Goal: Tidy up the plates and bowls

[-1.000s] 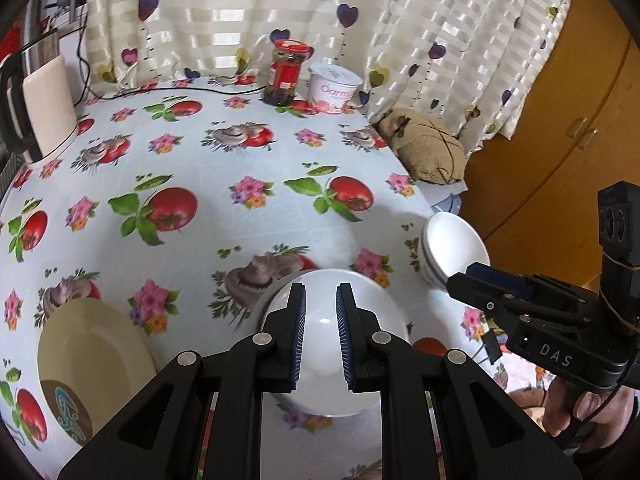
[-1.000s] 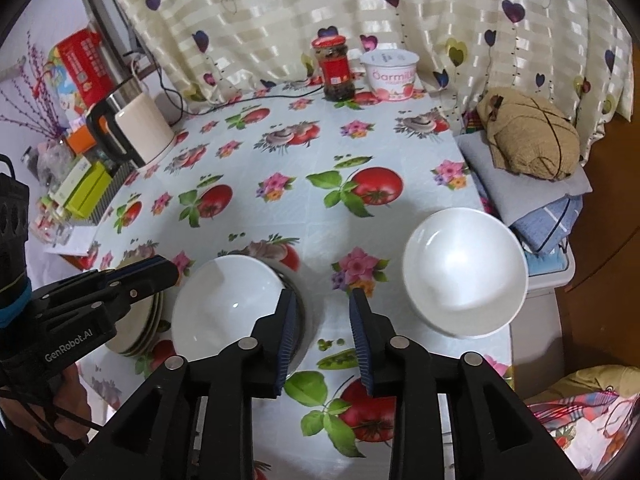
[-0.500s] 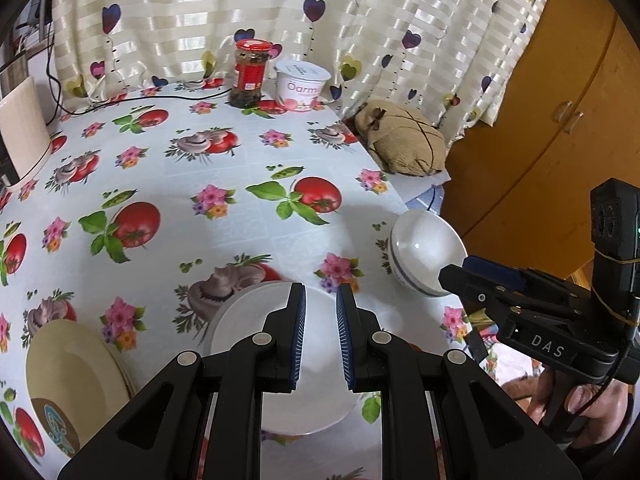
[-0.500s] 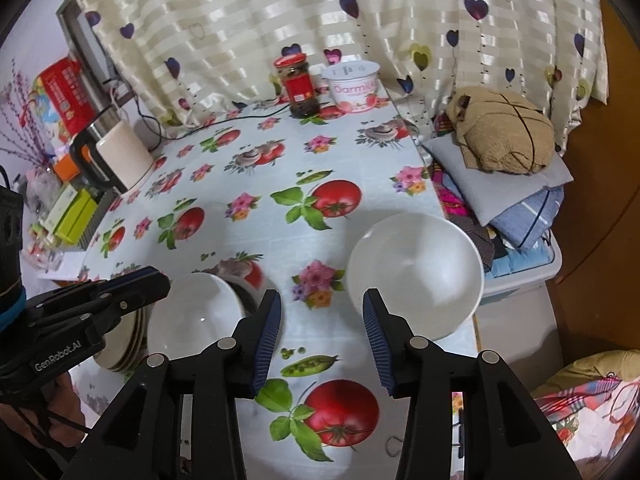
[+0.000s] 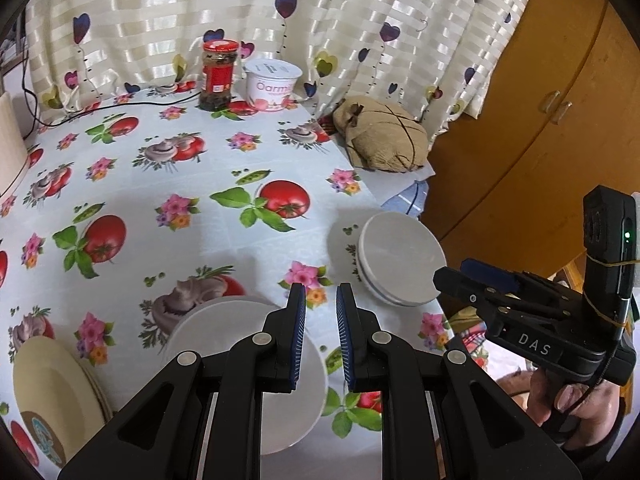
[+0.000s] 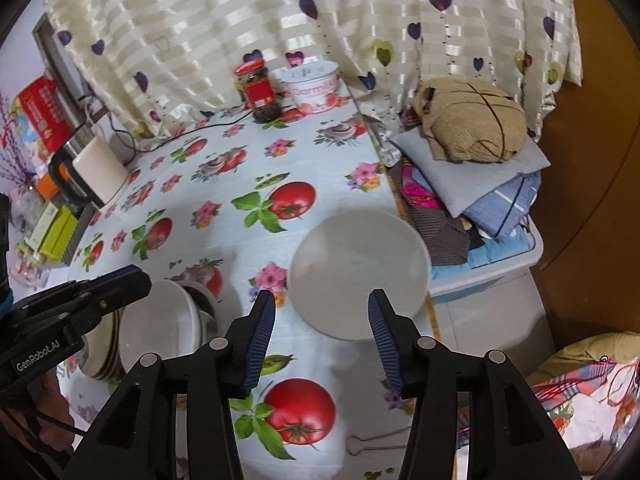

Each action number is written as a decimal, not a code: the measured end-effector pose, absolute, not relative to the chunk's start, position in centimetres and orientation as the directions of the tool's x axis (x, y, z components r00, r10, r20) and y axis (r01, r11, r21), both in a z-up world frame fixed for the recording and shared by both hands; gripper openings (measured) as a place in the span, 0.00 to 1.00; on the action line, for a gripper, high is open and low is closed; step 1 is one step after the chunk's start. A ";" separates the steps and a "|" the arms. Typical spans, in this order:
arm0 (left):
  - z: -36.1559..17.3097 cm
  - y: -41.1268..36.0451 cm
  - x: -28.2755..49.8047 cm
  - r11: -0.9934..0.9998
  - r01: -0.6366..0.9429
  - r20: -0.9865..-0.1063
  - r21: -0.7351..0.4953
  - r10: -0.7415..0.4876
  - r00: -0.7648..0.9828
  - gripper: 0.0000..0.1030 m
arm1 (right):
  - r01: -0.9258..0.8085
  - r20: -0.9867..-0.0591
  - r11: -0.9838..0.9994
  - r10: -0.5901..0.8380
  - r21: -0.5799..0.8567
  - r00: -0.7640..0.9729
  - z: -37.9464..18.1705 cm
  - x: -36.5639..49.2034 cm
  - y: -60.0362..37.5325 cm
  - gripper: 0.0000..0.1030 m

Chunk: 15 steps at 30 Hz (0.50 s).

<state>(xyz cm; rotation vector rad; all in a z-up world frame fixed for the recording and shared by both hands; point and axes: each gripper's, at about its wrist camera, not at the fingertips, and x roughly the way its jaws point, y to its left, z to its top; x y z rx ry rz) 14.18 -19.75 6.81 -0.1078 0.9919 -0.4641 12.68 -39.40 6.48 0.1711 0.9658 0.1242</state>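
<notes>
1. The left tool (image 5: 321,312) hangs over the surface (image 5: 208,184) with its jaws a narrow gap apart and nothing between them.
2. Furthest left of the red-lidded jar (image 5: 218,76), at the near left edge, lies a stack of beige plates (image 5: 52,392).
3. Just right of the plates sits a white bowl (image 5: 248,364), nearer than the jar and partly under the left tool.
4. A second white bowl (image 6: 358,270) stands right of and nearer than the jar, at the surface's right edge, well apart from the first.
5. The right tool (image 6: 322,320) hovers above that bowl's near rim, its jaws opening; the pads touch nothing.
6. A yoghurt tub (image 5: 273,84) stands just right of the jar.
</notes>
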 end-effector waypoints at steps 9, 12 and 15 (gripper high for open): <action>6.0 -21.3 15.0 0.885 0.338 -0.785 -0.320 -0.447 0.429 0.16 | 0.010 -0.809 0.980 0.158 0.199 0.566 6.1 12.8 -41.3 0.47; 5.7 -21.9 15.4 0.884 0.339 -0.789 -0.320 -0.447 0.422 0.16 | 0.019 -0.811 0.980 0.154 0.200 0.565 5.8 12.9 -41.7 0.47; 5.3 -22.6 15.9 0.883 0.341 -0.794 -0.322 -0.448 0.411 0.17 | 0.027 -0.815 0.979 0.153 0.202 0.559 5.3 13.1 -42.1 0.47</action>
